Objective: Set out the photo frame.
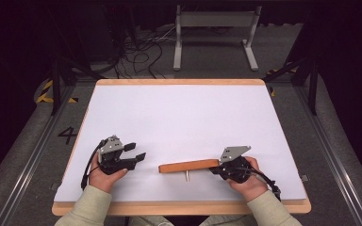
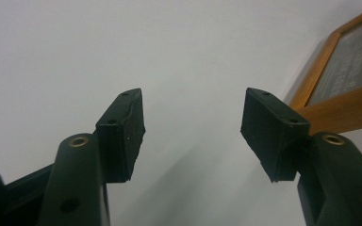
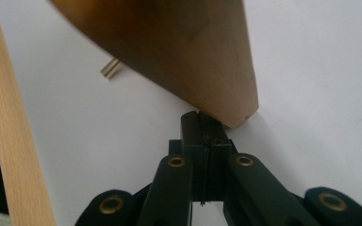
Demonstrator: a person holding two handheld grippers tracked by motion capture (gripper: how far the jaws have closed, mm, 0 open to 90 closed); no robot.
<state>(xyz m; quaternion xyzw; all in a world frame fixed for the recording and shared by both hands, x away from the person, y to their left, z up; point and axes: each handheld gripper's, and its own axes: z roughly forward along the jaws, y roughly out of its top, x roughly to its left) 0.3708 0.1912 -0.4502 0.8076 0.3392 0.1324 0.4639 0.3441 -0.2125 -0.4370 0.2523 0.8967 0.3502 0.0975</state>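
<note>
High view: wooden block (image 1: 188, 166) lies near the table's (image 1: 179, 108) front edge, beside a small peg (image 1: 186, 176).
Right gripper (image 3: 201, 123): jaws pressed together, tip apparently nudging the block's end.
Left gripper (image 2: 193, 127): jaws wide, empty.
Tip: push slowly, keeping the tip low.

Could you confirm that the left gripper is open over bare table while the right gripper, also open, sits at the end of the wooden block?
Not quite: the right gripper is shut, its jaws pressed together against the wooden block's end, as the right gripper view shows. The left gripper is indeed open over bare table.
</note>
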